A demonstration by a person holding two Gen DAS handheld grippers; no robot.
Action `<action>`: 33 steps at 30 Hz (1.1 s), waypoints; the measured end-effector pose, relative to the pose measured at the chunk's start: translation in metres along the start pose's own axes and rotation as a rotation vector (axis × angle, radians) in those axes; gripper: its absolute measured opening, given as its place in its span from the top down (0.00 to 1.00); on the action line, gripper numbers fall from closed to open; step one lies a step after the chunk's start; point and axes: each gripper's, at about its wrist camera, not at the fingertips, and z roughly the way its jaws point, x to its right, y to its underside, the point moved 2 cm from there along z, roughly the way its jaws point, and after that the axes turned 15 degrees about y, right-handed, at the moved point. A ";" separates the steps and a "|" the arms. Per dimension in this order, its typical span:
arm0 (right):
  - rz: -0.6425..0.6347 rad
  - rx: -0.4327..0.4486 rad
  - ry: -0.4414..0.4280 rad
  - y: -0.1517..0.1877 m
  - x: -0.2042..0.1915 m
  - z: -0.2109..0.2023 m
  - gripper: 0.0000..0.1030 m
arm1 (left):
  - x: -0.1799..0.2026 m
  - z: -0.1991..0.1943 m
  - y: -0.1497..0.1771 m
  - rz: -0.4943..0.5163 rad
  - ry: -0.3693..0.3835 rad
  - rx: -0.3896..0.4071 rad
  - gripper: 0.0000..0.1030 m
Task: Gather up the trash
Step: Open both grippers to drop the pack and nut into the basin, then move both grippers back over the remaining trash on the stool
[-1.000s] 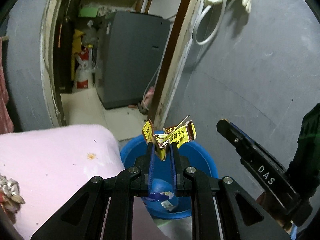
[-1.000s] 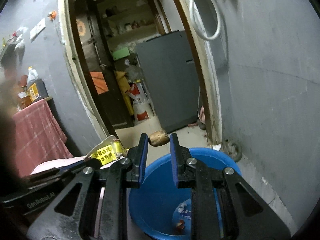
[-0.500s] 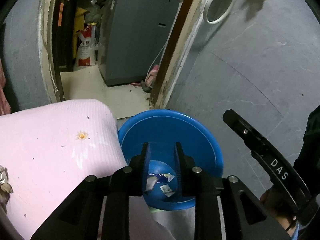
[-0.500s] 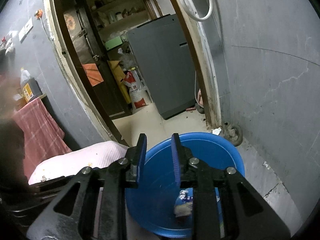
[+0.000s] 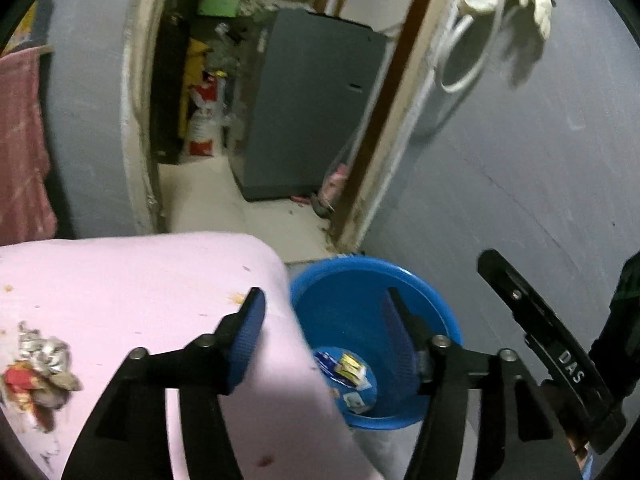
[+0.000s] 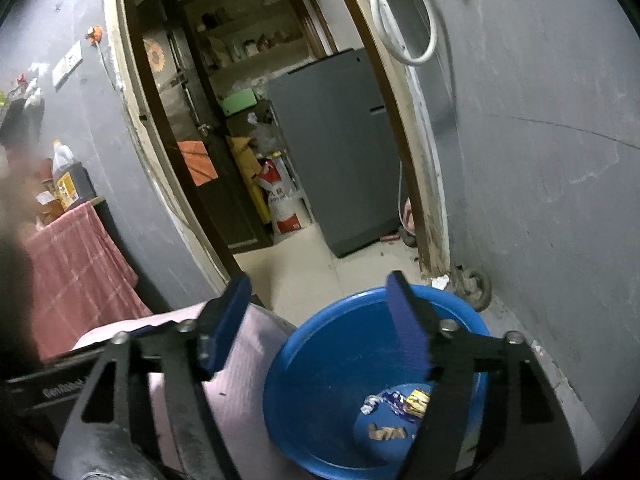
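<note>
Left wrist view: left gripper [image 5: 322, 312] and right gripper [image 6: 318, 304] both empty, jaws opening wide over blue plastic basin [image 5: 440, 300]; crinkled wrappers [image 6: 400, 404] already lie on its smooth round bottom. Crumpled foil-and-red trash clump [image 5: 38, 368] remains on soft pink cloth [image 5: 140, 276], so judged partway done

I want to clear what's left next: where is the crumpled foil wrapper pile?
In the left wrist view the crumpled wrapper pile lies at the far left on the pink cloth, well left of the blue basin.
</note>
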 end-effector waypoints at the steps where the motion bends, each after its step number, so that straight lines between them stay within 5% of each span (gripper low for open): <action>1: -0.005 0.009 -0.006 0.000 -0.003 -0.002 0.21 | 0.000 -0.006 0.001 -0.002 -0.010 0.015 0.39; 4: -0.029 0.043 -0.033 -0.001 -0.017 -0.009 0.12 | -0.010 -0.027 -0.002 -0.011 -0.048 0.073 0.22; 12: -0.072 0.136 -0.131 0.000 -0.052 -0.030 0.00 | -0.033 -0.085 -0.004 0.003 -0.159 0.223 0.09; 19: -0.117 0.218 -0.241 0.004 -0.088 -0.052 0.00 | -0.053 -0.137 0.011 0.034 -0.249 0.337 0.07; 33: -0.215 0.241 -0.416 0.029 -0.156 -0.075 0.00 | -0.088 -0.220 0.058 0.037 -0.436 0.476 0.02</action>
